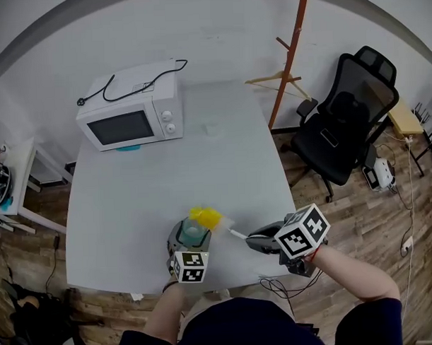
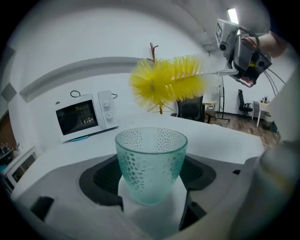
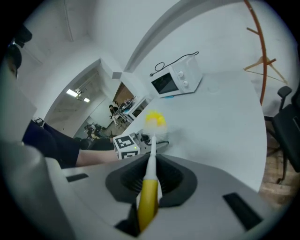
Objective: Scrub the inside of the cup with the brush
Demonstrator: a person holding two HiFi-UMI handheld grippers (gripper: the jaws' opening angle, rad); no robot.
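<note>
1. a white boxy microwave (image 1: 129,115) stands at the far left corner of the table (image 1: 152,177), which has a smooth, pale grey-white top. a thin black cable (image 1: 131,86) lies looped on the microwave's roof.
2. the left gripper (image 1: 179,246) is at the table's near edge. its grey, rounded jaws are closed on the lower wall of the cup (image 2: 151,164), holding it upright with its mouth open to the top.
3. the cup is pale green, translucent glass. its wall is dimpled all over, and it tapers from a wide round rim to a narrower, rounded base.
4. the brush (image 2: 166,84) has a fluffy cylinder of bright yellow bristles on a thin white stem. the bristle head lies roughly level just above the cup's mouth. in the left gripper view it is clear of the rim and not inside the cup.
5. the right gripper (image 1: 262,241) is just to the right of the cup. its jaws are pinched tight on the brush's smooth yellow handle, and the white stem runs out between them toward the cup.
6. further right, off the table, a thin orange pole (image 1: 291,56) rises with a wooden hanger (image 1: 280,80) on it. beside it a black mesh-backed office chair (image 1: 349,125) stands on the wood-plank floor (image 1: 373,219).
</note>
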